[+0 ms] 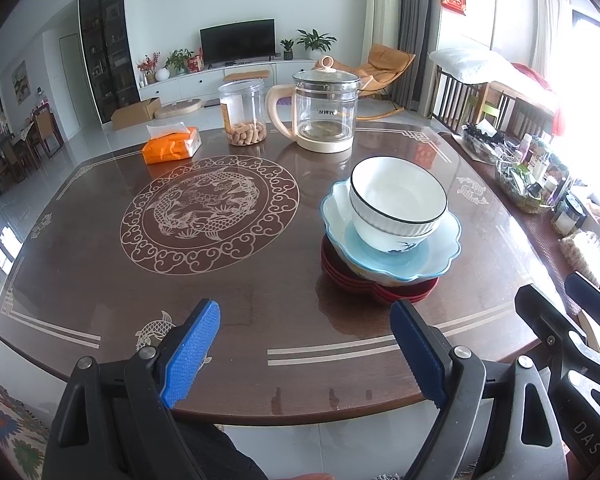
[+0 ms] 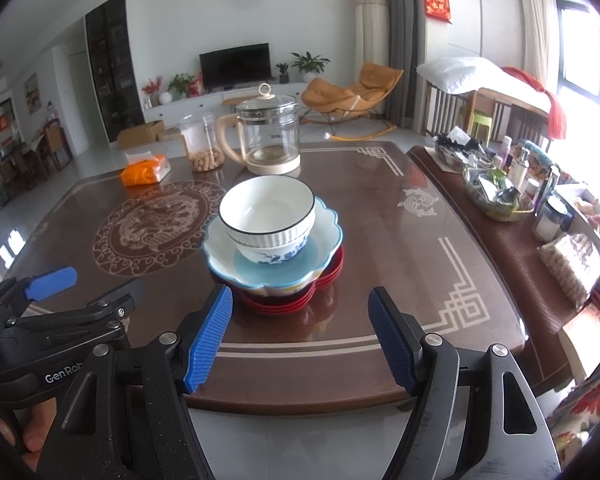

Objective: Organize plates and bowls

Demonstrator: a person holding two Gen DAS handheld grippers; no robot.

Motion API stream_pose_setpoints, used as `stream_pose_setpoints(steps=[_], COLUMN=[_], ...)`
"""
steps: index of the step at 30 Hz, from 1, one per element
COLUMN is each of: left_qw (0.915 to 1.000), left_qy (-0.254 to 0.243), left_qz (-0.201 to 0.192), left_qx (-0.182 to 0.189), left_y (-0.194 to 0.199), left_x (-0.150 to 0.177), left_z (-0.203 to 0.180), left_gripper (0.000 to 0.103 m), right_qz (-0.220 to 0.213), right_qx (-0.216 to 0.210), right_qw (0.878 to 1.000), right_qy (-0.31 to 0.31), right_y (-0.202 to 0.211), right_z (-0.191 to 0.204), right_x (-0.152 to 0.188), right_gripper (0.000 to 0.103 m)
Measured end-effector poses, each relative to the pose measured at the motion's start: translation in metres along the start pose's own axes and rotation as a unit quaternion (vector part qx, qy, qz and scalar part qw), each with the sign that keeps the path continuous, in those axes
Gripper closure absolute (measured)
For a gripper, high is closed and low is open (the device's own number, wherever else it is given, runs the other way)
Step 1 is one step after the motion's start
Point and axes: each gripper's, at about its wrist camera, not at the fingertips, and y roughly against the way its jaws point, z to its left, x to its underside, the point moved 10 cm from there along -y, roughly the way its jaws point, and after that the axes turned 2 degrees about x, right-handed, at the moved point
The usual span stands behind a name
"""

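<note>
One stack of dishes stands on the brown table (image 1: 100, 264) (image 2: 400, 272). On top is a white ribbed bowl with a dark rim (image 1: 398, 200) (image 2: 268, 212). It nests in a blue-patterned bowl (image 1: 396, 244) (image 2: 278, 256), which sits in a wide scalloped light-blue bowl (image 1: 440, 252) (image 2: 332, 236). Red plates (image 1: 380, 292) (image 2: 332, 272) lie at the bottom. My left gripper (image 1: 304, 316) is open and empty over the table's near edge, short of the stack. My right gripper (image 2: 300, 304) is open and empty too, just in front of the red plates. Each gripper shows at the edge of the other's view.
At the table's far side stand a glass kettle (image 1: 326, 114) (image 2: 270, 136), a clear jar of snacks (image 1: 244, 114) (image 2: 202, 146) and an orange tissue pack (image 1: 172, 146) (image 2: 146, 172). A side table (image 1: 540, 232) (image 2: 512, 260) to the right carries baskets of bottles and jars.
</note>
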Motion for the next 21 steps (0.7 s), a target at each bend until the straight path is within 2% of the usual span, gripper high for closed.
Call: stream_pose_setpoints(steps=[21], left_qw=[1.0000], left_qy=[-0.002], left_qz=[0.008], left_qx=[0.004], left_y=[-0.0048], left_x=[0.0031], left_z=[-0.0038], left_gripper=[0.016], right_qz=[-0.006], right_qx=[-0.002], right_qw=[1.000], right_qy=[0.005], right_y=[0.0013], right_z=[0.0028], right_x=[-0.0054], right_gripper=[0.029])
